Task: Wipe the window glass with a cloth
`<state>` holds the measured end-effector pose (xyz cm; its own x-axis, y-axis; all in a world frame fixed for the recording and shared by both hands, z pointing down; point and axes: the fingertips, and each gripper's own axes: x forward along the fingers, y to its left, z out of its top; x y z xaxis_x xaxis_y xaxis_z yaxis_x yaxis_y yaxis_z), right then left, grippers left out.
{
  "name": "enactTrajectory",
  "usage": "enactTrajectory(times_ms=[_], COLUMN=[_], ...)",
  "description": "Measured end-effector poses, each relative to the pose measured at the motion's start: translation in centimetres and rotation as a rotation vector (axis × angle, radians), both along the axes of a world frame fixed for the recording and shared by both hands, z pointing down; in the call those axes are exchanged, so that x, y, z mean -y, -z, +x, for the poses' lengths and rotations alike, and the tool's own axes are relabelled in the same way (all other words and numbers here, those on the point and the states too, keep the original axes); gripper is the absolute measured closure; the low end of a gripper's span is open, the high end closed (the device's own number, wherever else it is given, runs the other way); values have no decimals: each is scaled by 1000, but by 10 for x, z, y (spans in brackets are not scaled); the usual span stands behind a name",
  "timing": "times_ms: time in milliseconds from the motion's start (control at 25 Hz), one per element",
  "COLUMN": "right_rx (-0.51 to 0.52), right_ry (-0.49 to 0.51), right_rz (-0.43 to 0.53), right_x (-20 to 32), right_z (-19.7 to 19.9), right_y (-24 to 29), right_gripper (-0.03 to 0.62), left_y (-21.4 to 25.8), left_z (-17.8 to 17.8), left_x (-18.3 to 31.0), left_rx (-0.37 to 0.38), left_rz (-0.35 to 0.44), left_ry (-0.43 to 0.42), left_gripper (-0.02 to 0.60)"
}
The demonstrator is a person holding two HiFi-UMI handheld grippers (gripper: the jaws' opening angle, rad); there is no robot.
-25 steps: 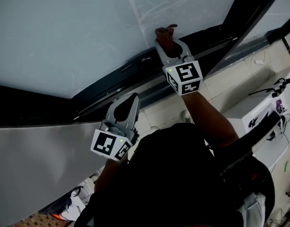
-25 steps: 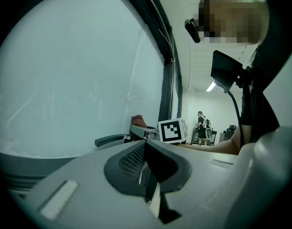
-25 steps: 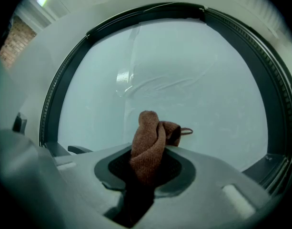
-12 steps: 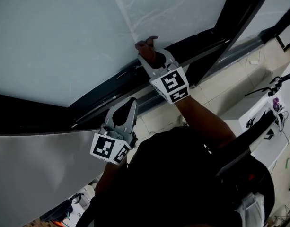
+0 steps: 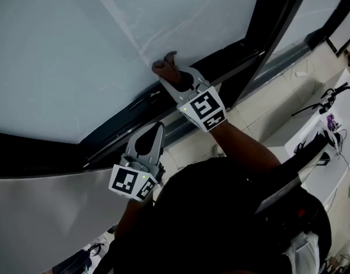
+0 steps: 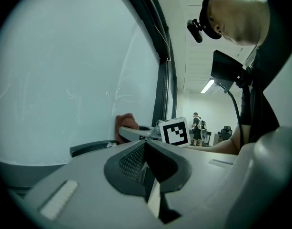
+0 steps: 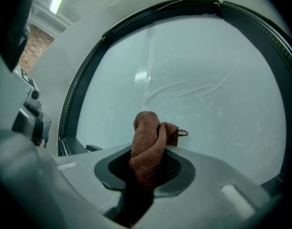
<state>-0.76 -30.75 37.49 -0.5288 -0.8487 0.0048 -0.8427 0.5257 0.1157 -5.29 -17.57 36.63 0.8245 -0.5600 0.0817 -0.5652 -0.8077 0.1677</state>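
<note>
Brown cloth (image 5: 165,68) sits clamped between the jaws of the right gripper (image 5: 173,80), seemingly touching the window glass (image 5: 72,44) just above the frame (image 5: 123,110); press evenly along that edge. The left gripper (image 5: 156,131), jaws together, hangs below the frame.

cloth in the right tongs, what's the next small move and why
Probably sweep the cloth up across the window glass. The right tongs are shut on it, it sits low on the pane by the dark frame, and faint streaks show higher up. The left tongs are shut, empty.
</note>
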Motion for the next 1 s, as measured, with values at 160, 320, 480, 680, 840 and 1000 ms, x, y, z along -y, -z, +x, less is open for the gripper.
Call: enactTrajectory(times_ms=[160,320,480,680,840,1000], right_rx=[39,83,104,91,89,112], right_ry=[-69,-200,-390,-626,-706,-786], right_rz=[33,70,103,121,120,145], right_x=[-2,0,13,31,46,49], right_z=[50,123,207,291,315,326], right_y=[16,35,53,68,71,75], right_gripper=[510,511,510,510,510,510], left_y=[0,0,3,3,3,5], left_z=[16,36,53,70,78,82], left_x=[7,14,23,32,39,46], left_rx=[5,6,0,6,12,17], left_rz=[2,0,-1,3,1,8], left_ry=[-14,-35,-44,-43,-34,-28], left_gripper=[565,565,565,565,565,565])
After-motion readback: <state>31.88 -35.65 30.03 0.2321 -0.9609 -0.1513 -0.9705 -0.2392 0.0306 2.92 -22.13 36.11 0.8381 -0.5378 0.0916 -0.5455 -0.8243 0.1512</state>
